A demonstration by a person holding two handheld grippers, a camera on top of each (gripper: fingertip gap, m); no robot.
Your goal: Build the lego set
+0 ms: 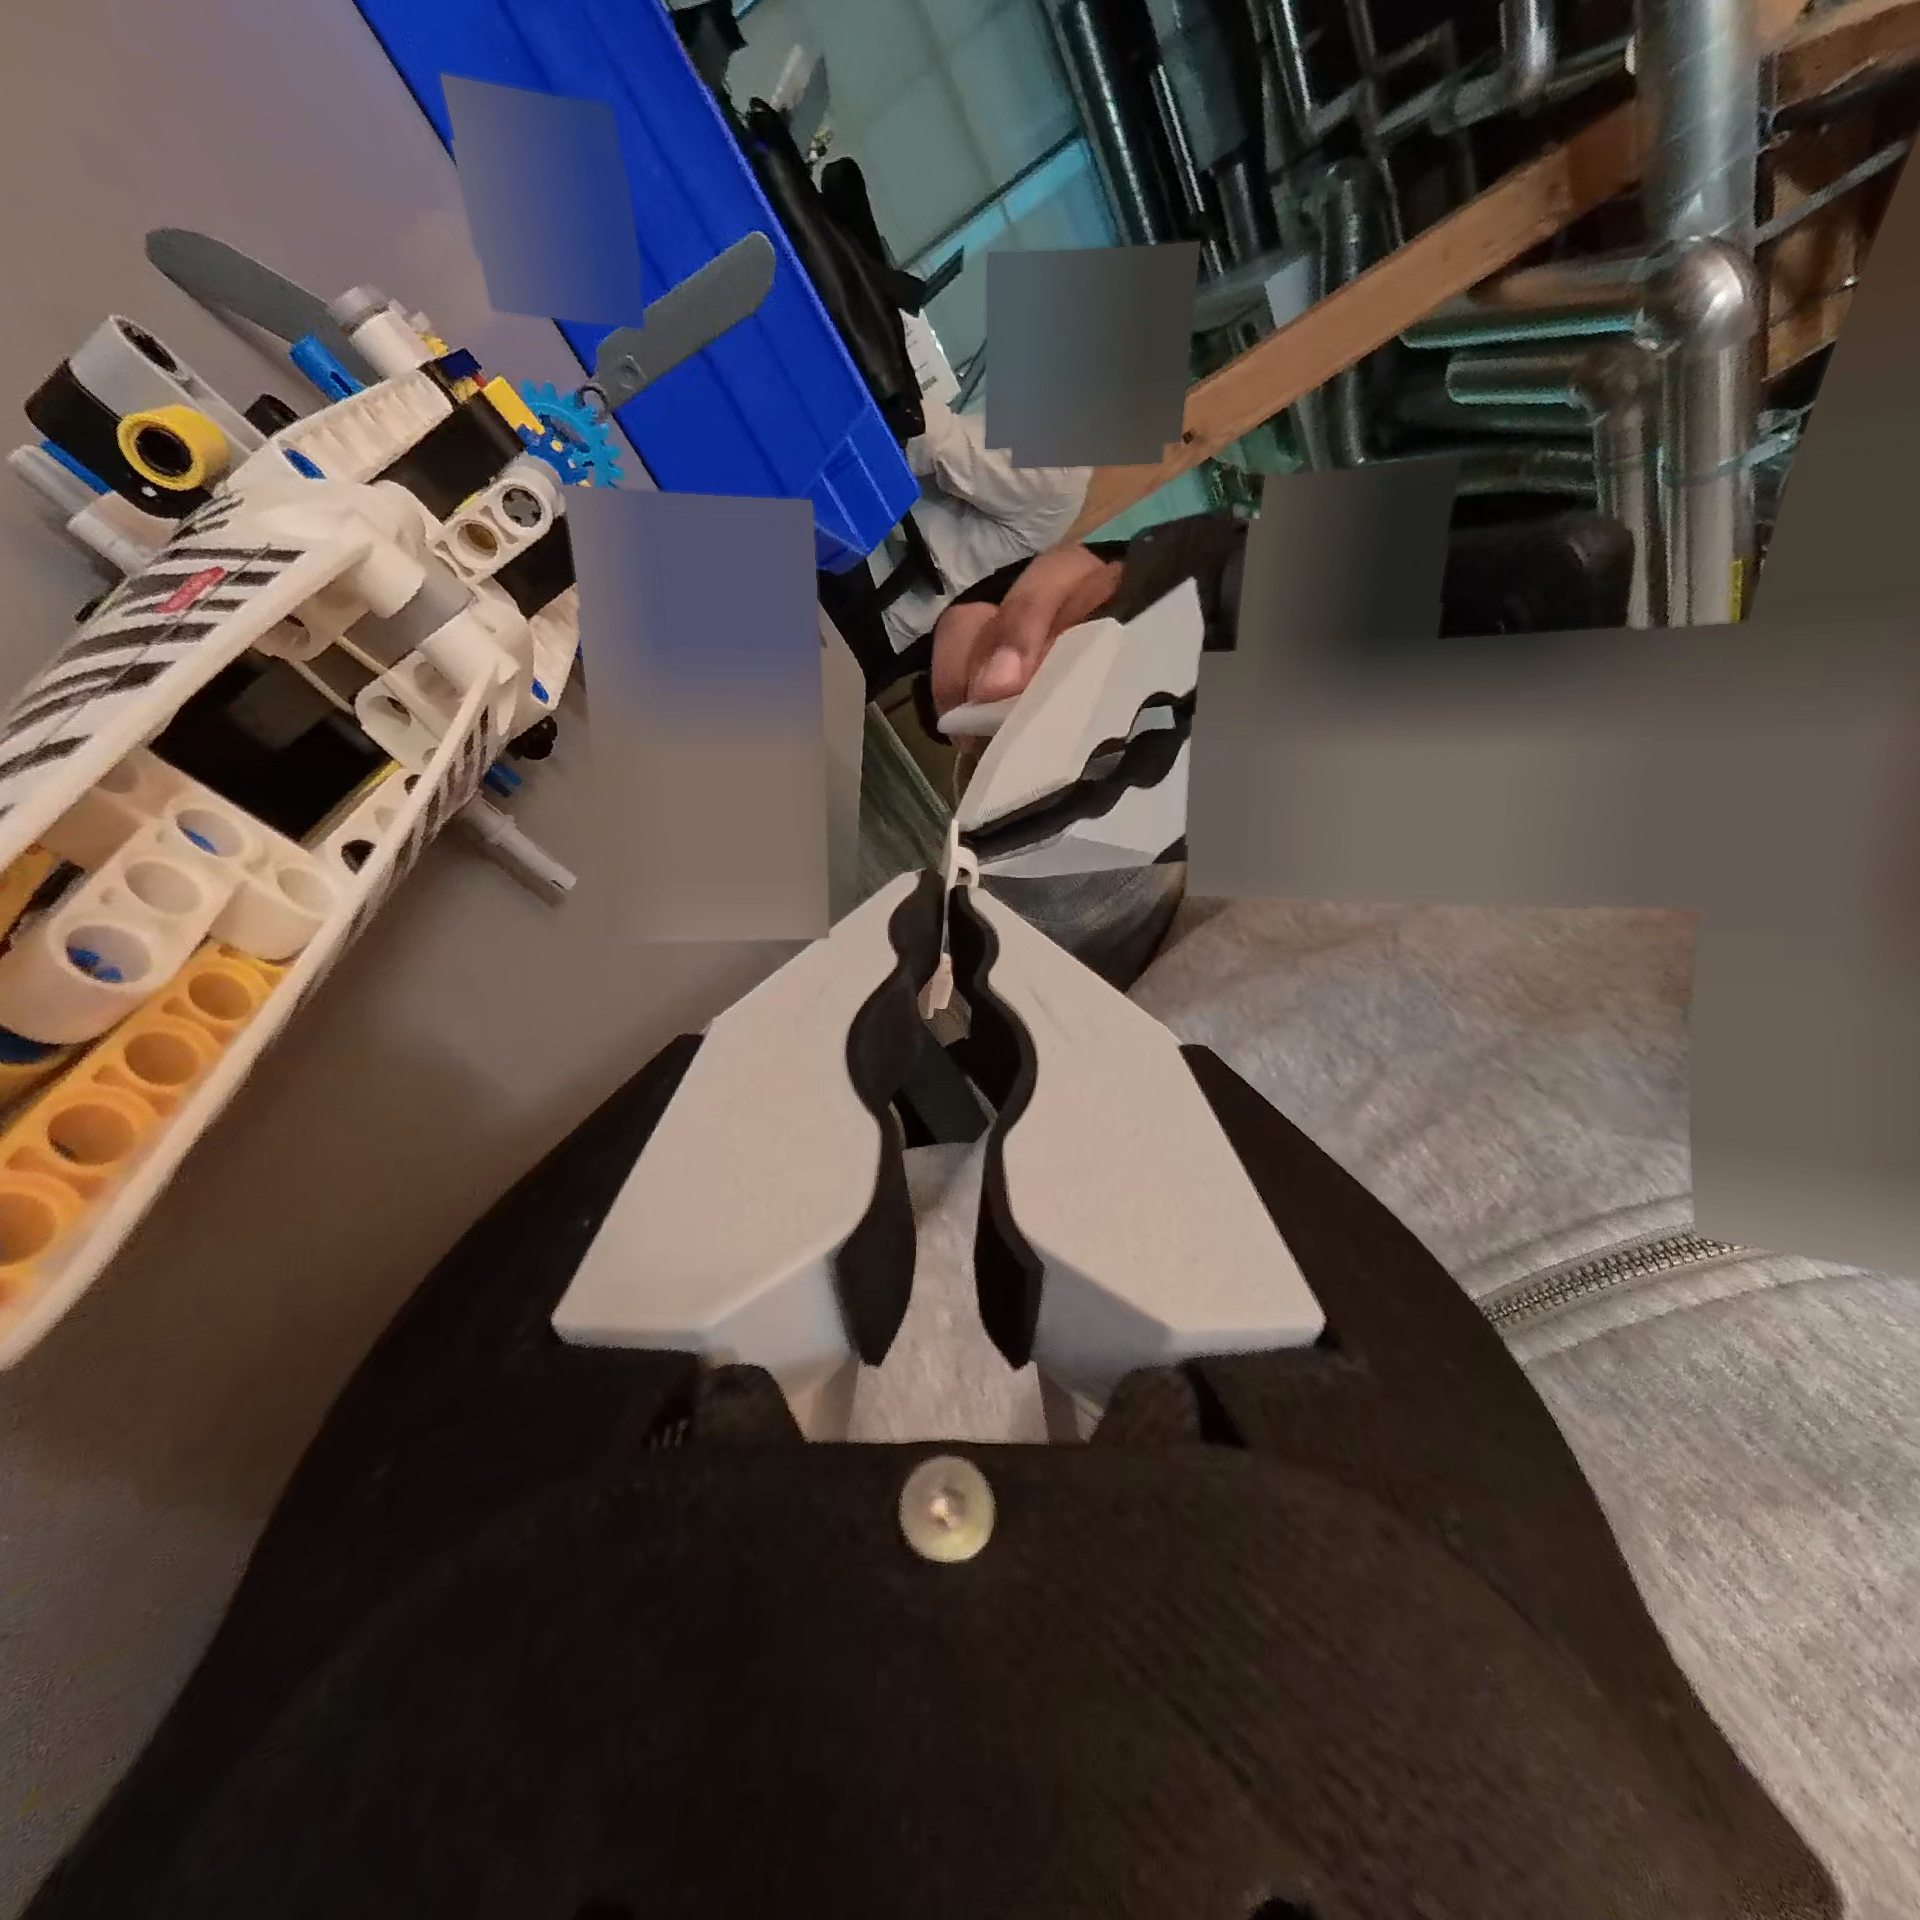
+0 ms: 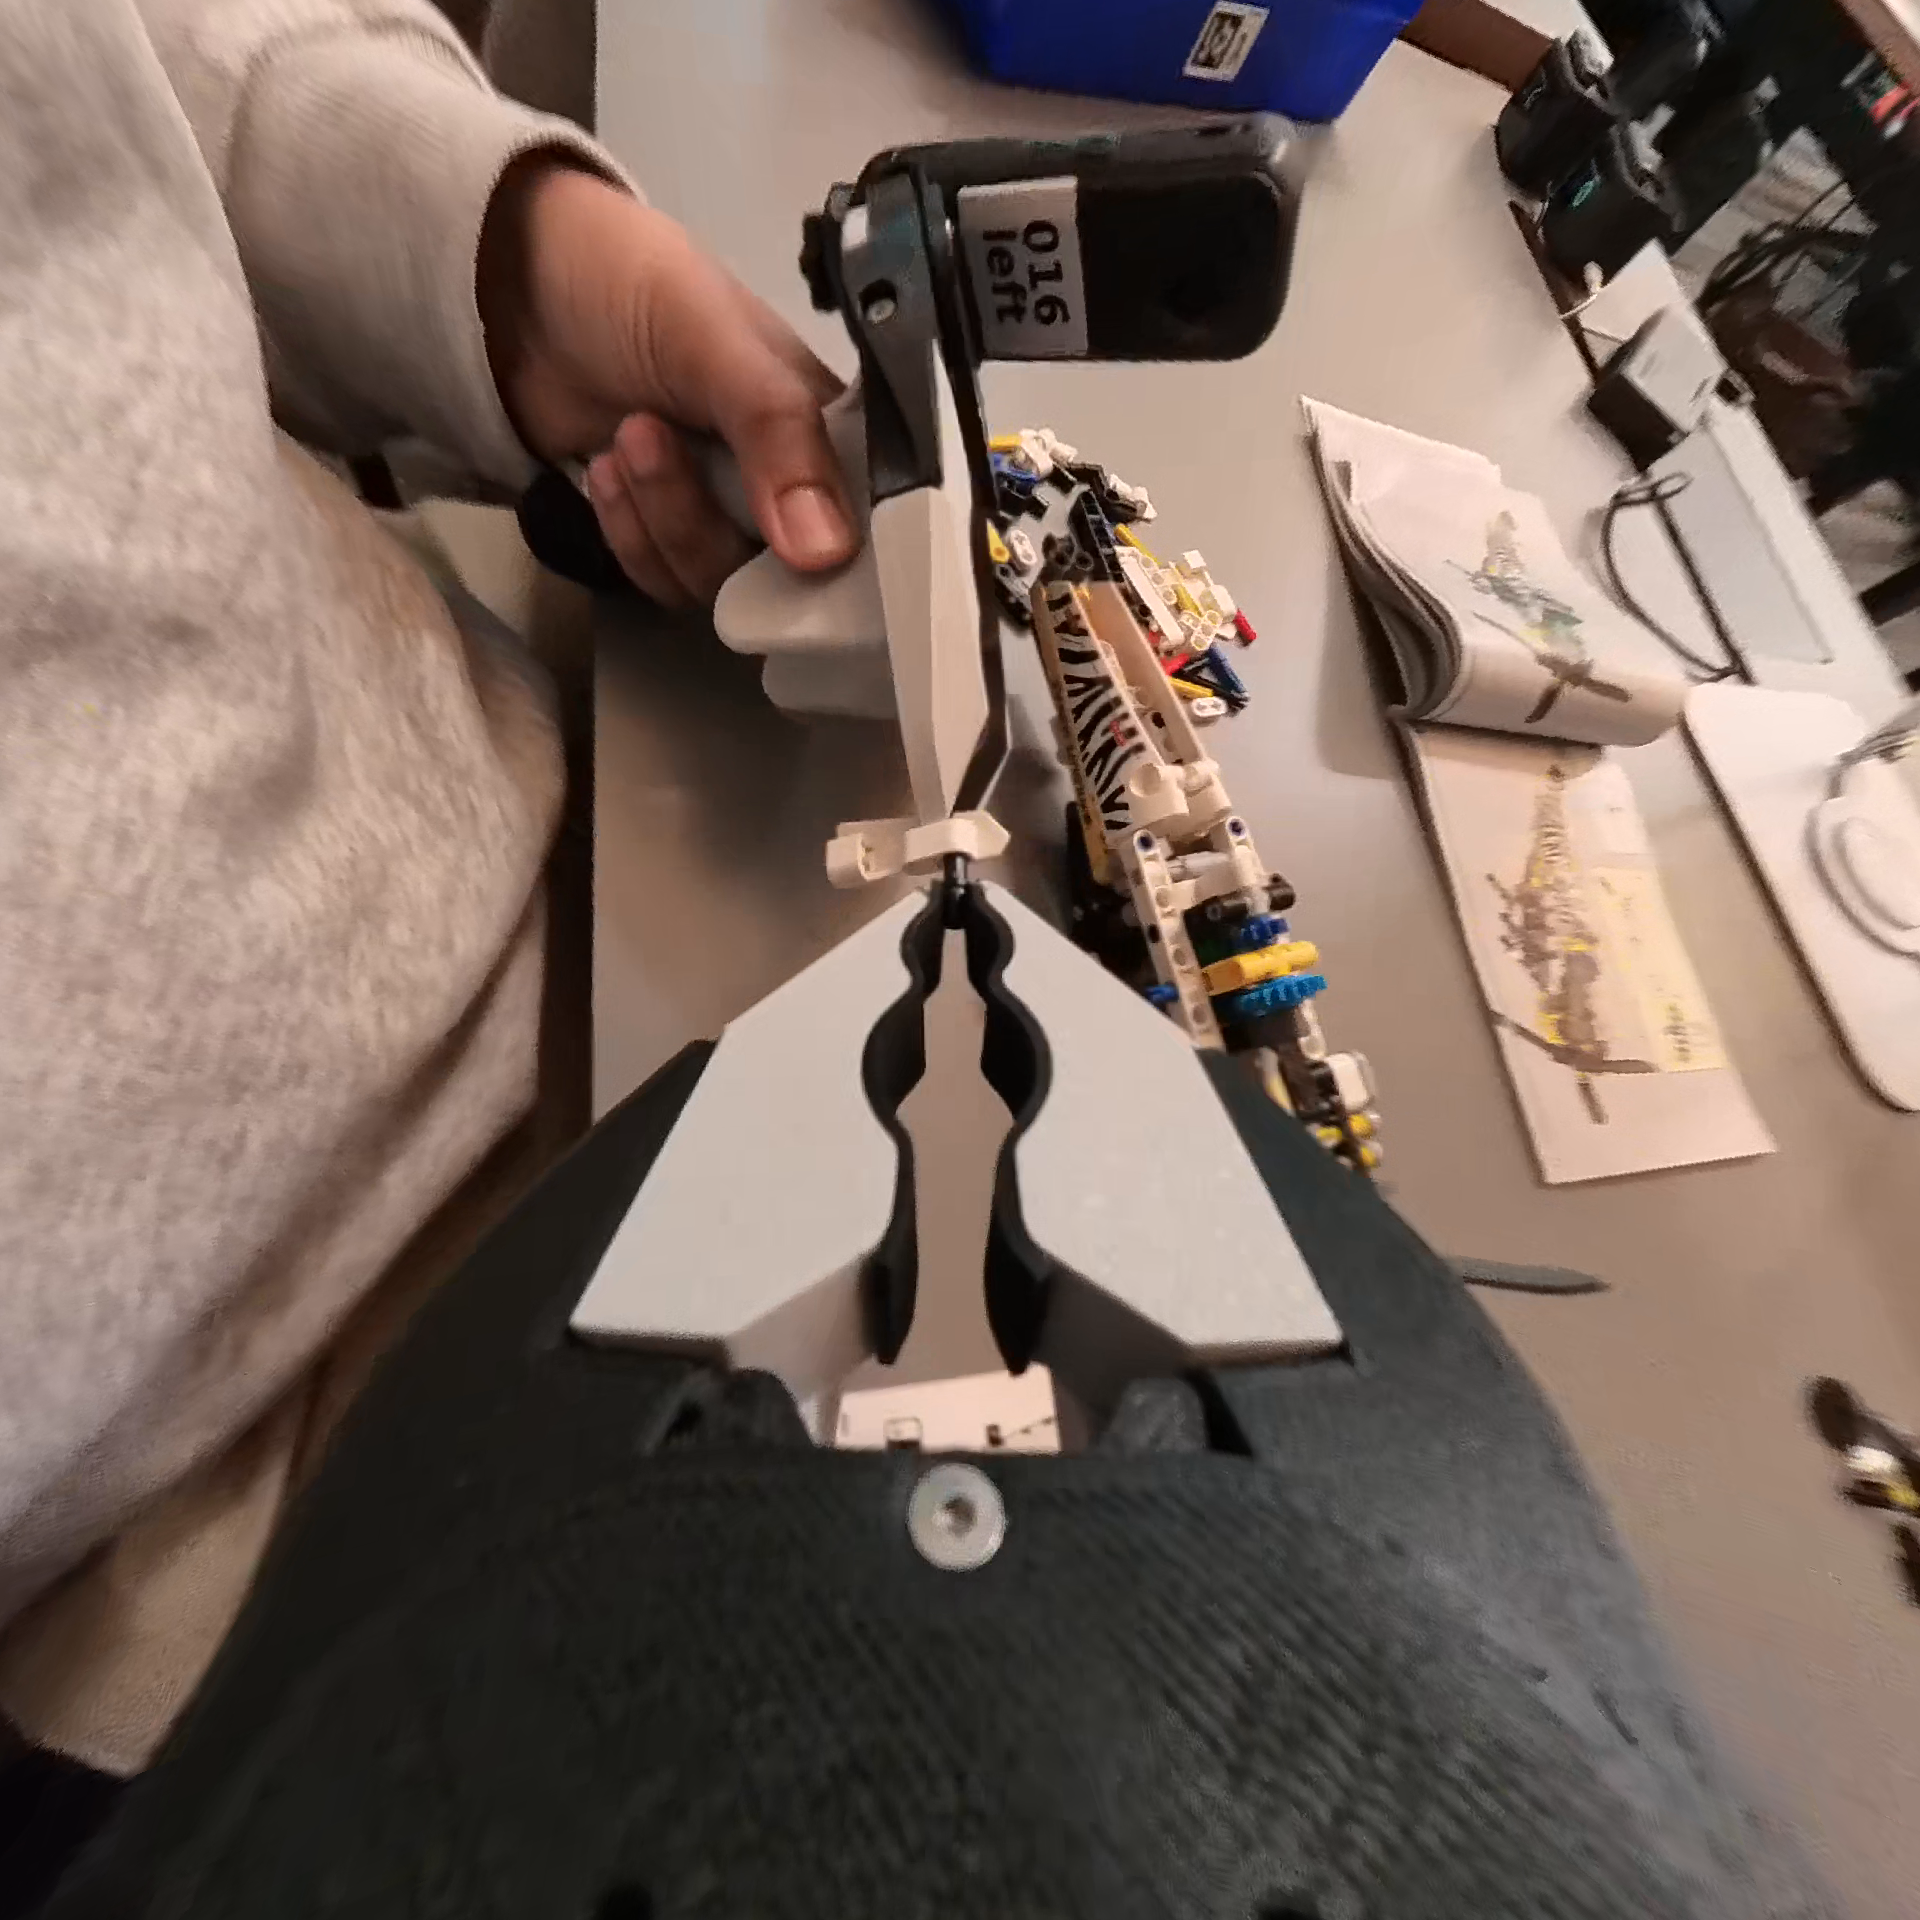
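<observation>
White connector piece [image 2: 914, 844] sits pinched in our left claw [image 2: 961, 821], held above the tabletop [image 2: 727, 727] edge; our right claw [image 2: 951, 906] nips a small black pin [image 2: 953, 878] and meets it, likely to press them together. Half-built striped model [image 2: 1132, 748] lies just beyond.

The lego model [image 1: 260, 727] runs off the left edge (mosaic patches beside it).

The lego model [image 2: 1153, 790] is laid lengthwise on the table [image 2: 748, 260], with the open booklet [image 2: 1496, 603] to its right. A bin [image 2: 1164, 52] is set at the table's far edge. The two grippers are held tip to tip before the model, a small piece [image 2: 914, 844] between them.
</observation>
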